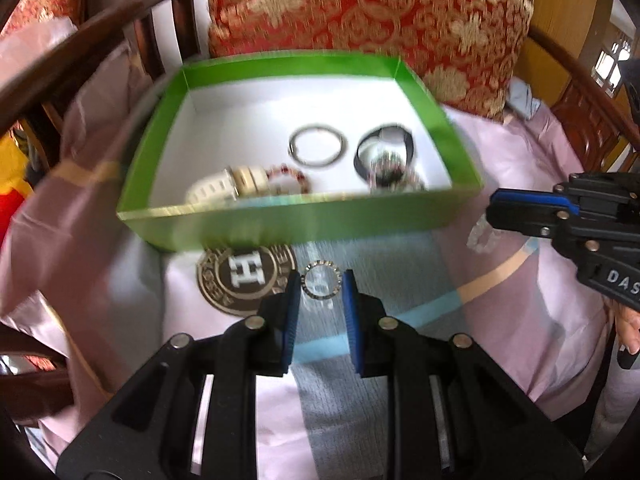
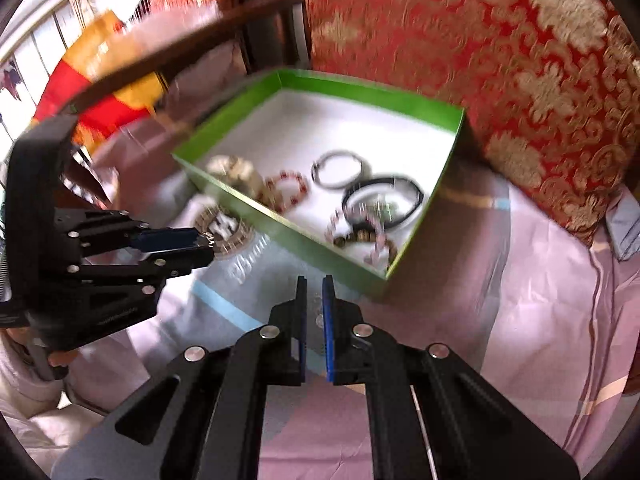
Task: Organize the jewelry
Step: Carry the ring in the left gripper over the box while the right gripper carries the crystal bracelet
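A green box (image 1: 280, 216) with a white floor holds a white watch (image 1: 224, 188), a red bead bracelet (image 1: 286, 176), a silver bangle (image 1: 316, 146), a black band (image 1: 384, 148) and bead strings (image 1: 396, 180). In front of the box, my left gripper (image 1: 320, 282) is shut on a small sparkly bracelet (image 1: 320, 269), just above a round H medallion (image 1: 244, 276). At the box's right front corner, my right gripper (image 1: 490, 214) is shut on a clear bead bracelet (image 1: 482, 238) that hangs below its tips. In the right wrist view, the right gripper (image 2: 315, 280) has its pads (image 2: 329, 320) close together, and the left gripper (image 2: 206, 242) is at the left.
The box (image 2: 280, 236) sits on a pink cloth (image 1: 540, 320) with a blue and tan stripe. A red and gold cushion (image 1: 372, 20) stands right behind the box. Dark wooden chair rails (image 1: 80, 40) run along the left and right. A person's hand (image 1: 628, 332) shows at the right edge.
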